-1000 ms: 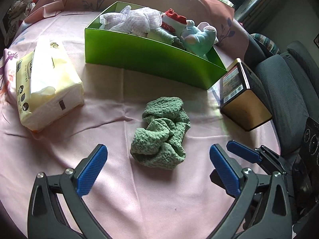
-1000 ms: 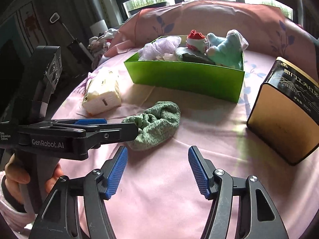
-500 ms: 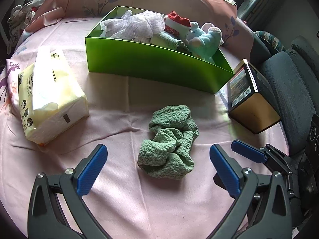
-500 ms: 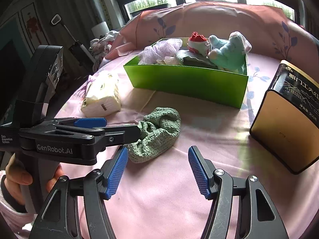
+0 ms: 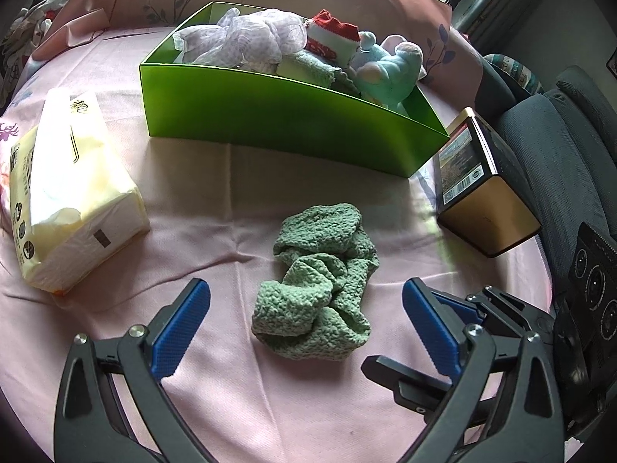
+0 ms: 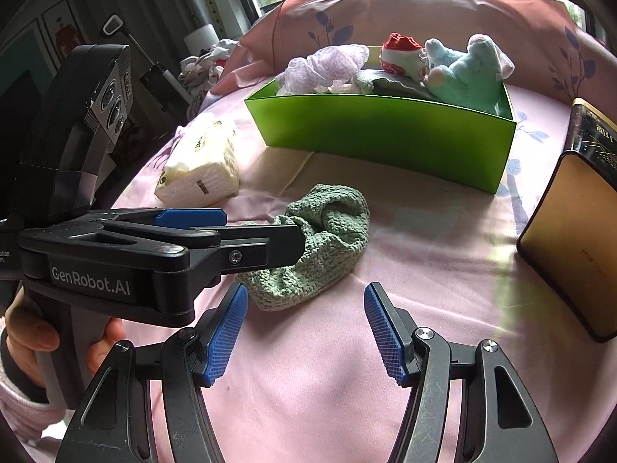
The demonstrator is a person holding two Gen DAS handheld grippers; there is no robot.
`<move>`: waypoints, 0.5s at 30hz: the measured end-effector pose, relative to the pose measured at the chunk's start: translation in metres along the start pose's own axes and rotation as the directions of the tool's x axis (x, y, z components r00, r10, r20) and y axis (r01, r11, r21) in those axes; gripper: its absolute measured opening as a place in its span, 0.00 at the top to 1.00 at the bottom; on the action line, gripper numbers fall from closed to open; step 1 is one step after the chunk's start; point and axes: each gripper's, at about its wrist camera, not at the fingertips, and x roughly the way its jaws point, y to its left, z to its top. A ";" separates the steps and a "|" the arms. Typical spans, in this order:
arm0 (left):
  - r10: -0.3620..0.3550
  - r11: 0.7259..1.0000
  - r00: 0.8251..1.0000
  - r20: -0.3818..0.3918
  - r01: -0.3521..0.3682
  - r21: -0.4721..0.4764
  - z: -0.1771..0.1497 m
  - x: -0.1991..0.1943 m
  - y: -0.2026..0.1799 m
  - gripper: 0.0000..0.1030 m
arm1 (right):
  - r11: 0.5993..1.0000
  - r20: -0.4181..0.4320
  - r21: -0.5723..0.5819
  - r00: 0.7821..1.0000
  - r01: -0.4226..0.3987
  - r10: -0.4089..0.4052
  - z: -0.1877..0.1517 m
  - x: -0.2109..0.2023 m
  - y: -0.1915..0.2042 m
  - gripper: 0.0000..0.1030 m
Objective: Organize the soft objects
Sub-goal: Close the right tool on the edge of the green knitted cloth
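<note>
Left wrist view, left claw (image 5: 306, 318) spread wide, level above crumpled green knitted cloth (image 5: 320, 285) on pink surface (image 5: 308, 405), right claw (image 6: 302, 332) also spread, low, beside it.

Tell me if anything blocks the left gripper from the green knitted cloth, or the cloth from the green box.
Nothing visible does. The left gripper is open with the green knitted cloth lying straight ahead on bare pink tablecloth. Only bare cloth separates it from the green box, whose near wall it must clear.
</note>
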 end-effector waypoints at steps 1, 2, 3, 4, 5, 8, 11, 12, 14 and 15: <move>-0.005 1.000 1.000 -0.001 0.005 -0.001 0.000 0.000 0.001 0.08 | 1.000 -0.001 0.000 1.000 -0.002 0.002 0.000 0.001 0.000 0.38; -0.009 1.000 1.000 -0.001 0.009 -0.005 0.000 0.000 0.001 0.10 | 1.000 -0.001 0.000 1.000 -0.003 0.003 0.000 0.002 0.000 0.38; -0.015 1.000 1.000 -0.001 0.015 -0.009 0.000 0.000 0.002 0.15 | 1.000 -0.002 0.001 1.000 -0.004 0.004 0.000 0.003 0.000 0.38; -0.021 1.000 1.000 -0.002 0.021 -0.014 0.000 0.000 0.003 0.17 | 1.000 -0.002 0.002 1.000 -0.005 0.005 0.001 0.004 0.000 0.38; -0.027 1.000 1.000 -0.005 0.026 -0.016 -0.001 0.000 0.003 0.25 | 1.000 -0.002 0.004 1.000 -0.008 0.008 0.000 0.004 0.000 0.38; -0.041 0.999 0.999 -0.015 0.041 -0.008 -0.002 0.001 0.003 0.37 | 1.000 -0.006 -0.001 1.000 -0.011 0.011 -0.001 0.007 0.002 0.38; -0.047 0.999 0.999 -0.020 0.047 -0.002 -0.004 0.002 0.001 0.46 | 1.000 -0.011 -0.006 1.000 -0.014 0.014 0.000 0.010 0.003 0.38; -0.052 0.999 0.998 -0.024 0.052 -0.002 -0.004 0.003 0.000 0.51 | 1.000 -0.010 -0.009 1.000 -0.016 0.016 0.000 0.011 0.004 0.38; -0.056 0.998 0.998 -0.030 0.056 -0.005 -0.005 0.005 0.000 0.55 | 1.000 -0.012 -0.018 1.000 -0.018 0.018 0.000 0.014 0.005 0.38; -0.059 0.998 0.998 -0.031 0.059 -0.009 -0.005 0.005 0.001 0.62 | 1.000 -0.020 -0.023 1.000 -0.015 0.015 0.001 0.016 0.006 0.38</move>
